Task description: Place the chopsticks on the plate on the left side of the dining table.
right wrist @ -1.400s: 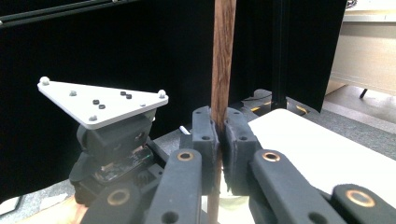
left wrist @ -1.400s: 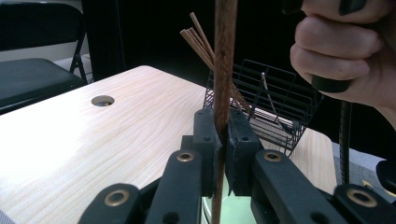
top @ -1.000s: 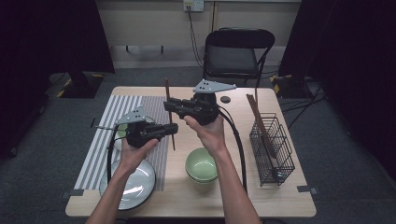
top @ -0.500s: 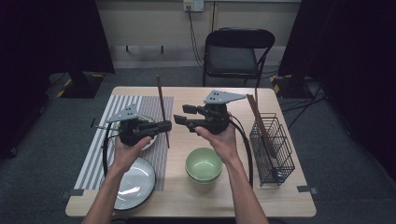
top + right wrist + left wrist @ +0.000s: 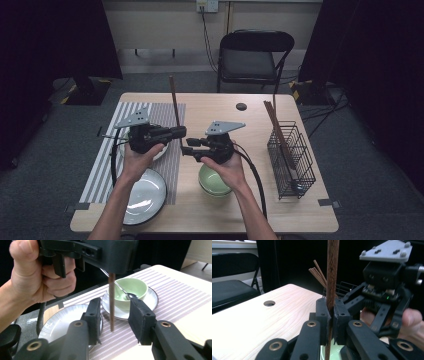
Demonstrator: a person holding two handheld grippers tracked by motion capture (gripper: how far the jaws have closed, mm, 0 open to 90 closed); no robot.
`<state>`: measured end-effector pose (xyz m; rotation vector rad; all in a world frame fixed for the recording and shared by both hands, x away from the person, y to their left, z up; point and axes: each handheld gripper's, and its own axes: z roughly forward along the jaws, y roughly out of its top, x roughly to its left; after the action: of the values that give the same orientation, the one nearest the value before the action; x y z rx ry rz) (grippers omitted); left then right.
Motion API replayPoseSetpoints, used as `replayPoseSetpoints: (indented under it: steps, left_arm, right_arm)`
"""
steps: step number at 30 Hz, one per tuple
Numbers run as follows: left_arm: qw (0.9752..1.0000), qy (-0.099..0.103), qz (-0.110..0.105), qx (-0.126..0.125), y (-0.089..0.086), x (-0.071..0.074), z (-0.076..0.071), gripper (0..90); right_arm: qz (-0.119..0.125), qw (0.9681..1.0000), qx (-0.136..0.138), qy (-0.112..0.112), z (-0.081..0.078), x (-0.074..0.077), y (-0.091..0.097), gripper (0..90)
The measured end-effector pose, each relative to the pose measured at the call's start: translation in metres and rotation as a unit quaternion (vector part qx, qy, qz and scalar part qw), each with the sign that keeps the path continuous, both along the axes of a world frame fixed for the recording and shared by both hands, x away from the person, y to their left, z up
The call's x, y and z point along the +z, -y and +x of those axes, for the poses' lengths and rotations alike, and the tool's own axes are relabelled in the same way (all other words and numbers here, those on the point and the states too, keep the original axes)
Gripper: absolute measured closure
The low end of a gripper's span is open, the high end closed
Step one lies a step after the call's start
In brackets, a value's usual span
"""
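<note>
The left gripper (image 5: 181,132) is clamped tight on a long dark-brown wooden chopstick (image 5: 175,107), its pads (image 5: 323,315) pinching the shaft partway along so that the stick stands nearly upright, most of its length rising above the jaws and a shorter tail hanging down below them over the grey-and-white striped placemat (image 5: 102,160) on the pale wooden bench (image 5: 210,107). The right gripper (image 5: 186,146) sits just beside and slightly lower than the left one, aimed across at it; its jaws have just been closing but are not yet shut, and in the right gripper view the lower tail of the chopstick (image 5: 111,302) stands between the two pads (image 5: 93,315) with clear air on both sides, so nothing is gripped there. That is the relation the next move turns on: the stick's long axis runs vertically, straight across the right gripper's closing line, and its free lower end is the part within reach, so the right hand is likely placed to take over by squeezing shut where it is. Beyond the tail lies a small pale-green bowl with a metal spoon (image 5: 128,291) on a white saucer, and a black wire basket (image 5: 292,160) holding more chopsticks stands well apart at the far right
</note>
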<state>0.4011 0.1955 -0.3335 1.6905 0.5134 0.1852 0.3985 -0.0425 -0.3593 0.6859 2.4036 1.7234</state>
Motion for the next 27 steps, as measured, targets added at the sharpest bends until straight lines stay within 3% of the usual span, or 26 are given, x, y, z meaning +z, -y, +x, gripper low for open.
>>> replayPoseSetpoints:
  steps: [3,4,10,15,16,19,20,23,27]
  left_arm:
    - [1.0000,-0.003,0.001,-0.002,0.002,-0.001,0.000,85.0]
    - [1.0000,-0.004,-0.002,-0.004,0.003,-0.003,0.000,85.0]
    - [1.0000,0.003,0.003,-0.005,0.005,-0.001,-0.001,85.0]
    - [1.0000,0.003,-0.001,-0.006,0.005,0.001,0.000,81.6]
    - [0.9999,0.004,-0.012,-0.007,0.004,0.003,0.001,81.6]
    - [0.9999,0.002,-0.014,-0.009,0.004,0.005,0.001,84.2]
    - [1.0000,0.005,-0.004,-0.008,0.005,0.006,0.001,84.7]
    - [0.9999,0.005,-0.007,-0.009,0.006,0.005,0.001,84.8]
    - [0.9999,0.005,-0.011,-0.008,0.006,0.006,0.001,84.7]
  right_arm:
    - [0.001,1.0000,0.003,0.003,0.000,-0.001,-0.004,65.9]
    - [0.011,0.9999,0.008,0.004,0.002,-0.002,-0.007,70.6]
    - [0.008,0.9999,0.002,0.012,0.001,-0.004,-0.013,85.8]
    - [-0.004,0.9999,0.001,0.009,0.001,-0.003,-0.013,86.2]
    - [-0.007,0.9999,0.004,0.008,0.001,-0.005,-0.013,86.2]
    - [-0.009,0.9999,0.004,0.007,0.001,-0.007,-0.013,86.1]
    - [0.000,1.0000,0.004,0.007,0.001,-0.007,-0.012,82.8]
    - [0.014,0.9998,0.007,0.009,0.001,-0.004,-0.011,78.3]
    - [0.021,0.9997,0.006,0.008,0.002,-0.003,-0.010,82.7]
